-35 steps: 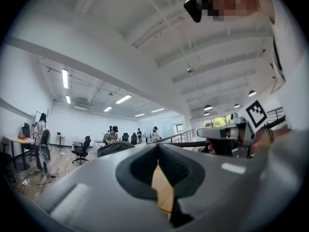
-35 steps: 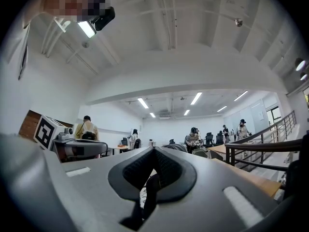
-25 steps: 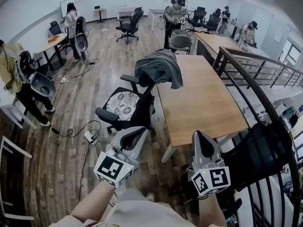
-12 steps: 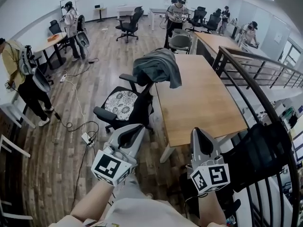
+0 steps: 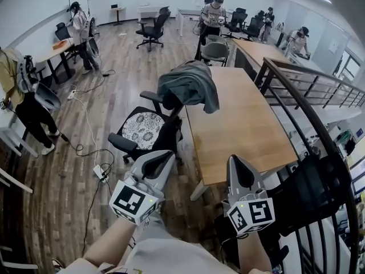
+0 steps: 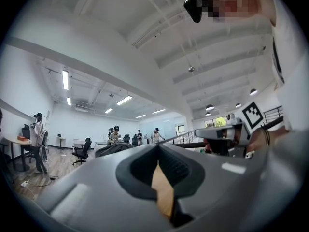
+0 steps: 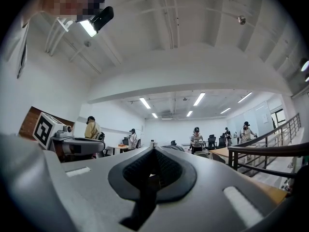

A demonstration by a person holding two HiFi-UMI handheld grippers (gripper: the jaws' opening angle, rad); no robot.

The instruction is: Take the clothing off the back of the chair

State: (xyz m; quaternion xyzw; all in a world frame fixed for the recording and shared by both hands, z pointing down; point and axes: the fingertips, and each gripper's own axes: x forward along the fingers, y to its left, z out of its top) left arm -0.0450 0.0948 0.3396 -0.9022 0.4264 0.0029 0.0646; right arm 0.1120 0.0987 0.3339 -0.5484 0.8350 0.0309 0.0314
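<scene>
A grey jacket (image 5: 189,84) hangs over the backrest of a black office chair (image 5: 149,131) with a patterned seat cushion, pushed up to the left edge of a long wooden table (image 5: 239,119). In the head view my left gripper (image 5: 162,160) is low and left of centre, shut and empty, well short of the chair. My right gripper (image 5: 235,165) is beside it near the table's front corner, also shut with nothing in it. In the left gripper view the jacket (image 6: 113,149) shows as a dark hump just over the closed left gripper (image 6: 158,151). The right gripper (image 7: 154,151) points level across the room.
A black railing (image 5: 308,119) runs along the right of the table, with a dark bag (image 5: 313,181) hung on it. Cables and a power strip (image 5: 101,170) lie on the wooden floor left of the chair. Several people stand around other desks and chairs farther back.
Both grippers and the view have moved forward toward the chair and table. The chair and jacket now sit slightly lower and nearer in the head view. Both grippers have stayed shut.
</scene>
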